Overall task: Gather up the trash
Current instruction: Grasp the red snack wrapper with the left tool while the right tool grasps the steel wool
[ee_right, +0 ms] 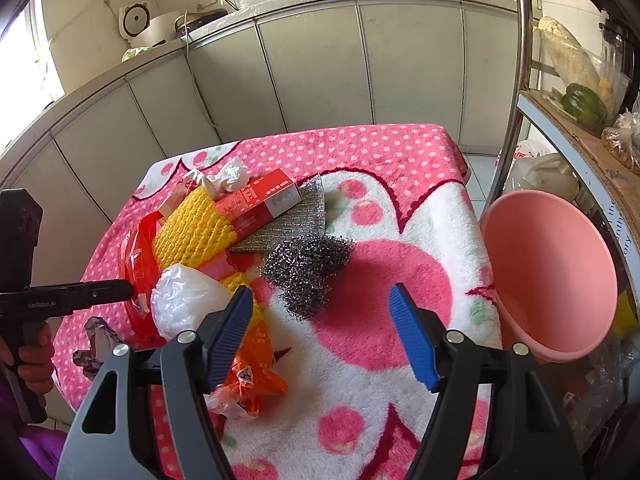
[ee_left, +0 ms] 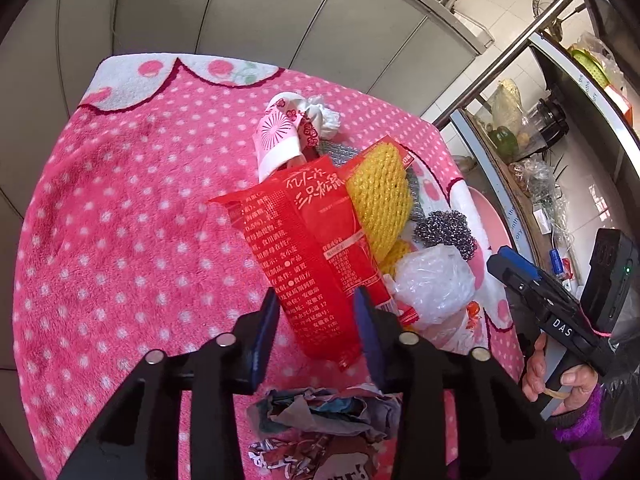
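Left gripper [ee_left: 316, 320] jaws part-closed around red snack wrapper [ee_left: 304, 248], white print "三只松鼠"; pad contact unclear. Right gripper [ee_right: 322, 336] jaws wide apart, nothing between; steel wool [ee_right: 306, 270] just ahead. "DAS" on right gripper body, "GenRobot.AI" on left.

Your trash sits heaped on the blanket-covered counter [ee_right: 400, 152]: the foam net [ee_right: 192, 228] lies on the snack wrapper [ee_left: 304, 240], the steel scourer [ee_right: 308, 268] to its right, the basin [ee_right: 560, 280] apparently off the counter's right edge.
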A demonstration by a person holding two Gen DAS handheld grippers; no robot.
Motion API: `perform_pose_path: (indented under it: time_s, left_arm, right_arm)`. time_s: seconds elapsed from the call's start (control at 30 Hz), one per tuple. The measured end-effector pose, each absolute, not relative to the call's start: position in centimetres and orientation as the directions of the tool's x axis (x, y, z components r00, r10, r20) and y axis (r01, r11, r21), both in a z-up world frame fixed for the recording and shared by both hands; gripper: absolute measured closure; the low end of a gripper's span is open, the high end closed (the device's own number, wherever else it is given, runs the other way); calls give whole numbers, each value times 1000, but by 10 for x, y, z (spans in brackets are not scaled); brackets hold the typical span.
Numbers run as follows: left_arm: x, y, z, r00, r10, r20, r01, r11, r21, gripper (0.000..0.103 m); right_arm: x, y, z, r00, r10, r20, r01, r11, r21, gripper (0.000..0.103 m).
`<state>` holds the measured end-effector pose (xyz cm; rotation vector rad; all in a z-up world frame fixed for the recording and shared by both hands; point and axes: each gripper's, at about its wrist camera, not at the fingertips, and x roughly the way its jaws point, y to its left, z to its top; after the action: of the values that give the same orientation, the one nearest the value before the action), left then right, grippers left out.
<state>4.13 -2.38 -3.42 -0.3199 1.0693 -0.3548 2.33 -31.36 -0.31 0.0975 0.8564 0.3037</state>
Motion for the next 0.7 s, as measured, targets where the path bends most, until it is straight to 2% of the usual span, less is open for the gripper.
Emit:
perform_pose_path:
  time_s: [0.07, 0.1, 0.13, 0.53, 0.7]
  left_arm:
    - [40, -25, -32, 443, -439, -782, 137, 895, -424, 77]
    - [40, -26, -30, 450, -437, -779, 145, 896, -419, 85]
    - [39, -27, -28, 459, -430, -777, 153, 900, -408, 102]
    - [26, -26, -2, 550, -387, -740, 191, 921, -340, 103]
    - [19, -24, 15, 591, -367, -718, 202, 929, -309, 103]
  right_arm:
    - [24, -311, -4, 612, 302, -731, -230, 952, 201, 32]
    - [25, -309, -4, 612, 301, -732, -233, 952, 197, 32]
    - [25, -308, -4, 611, 300, -732, -236, 952, 192, 32]
    - [37, -298, -10, 616, 272, -739, -229, 960, 162, 32]
    - [42, -297, -12, 611, 262, -747, -219, 963, 159, 54]
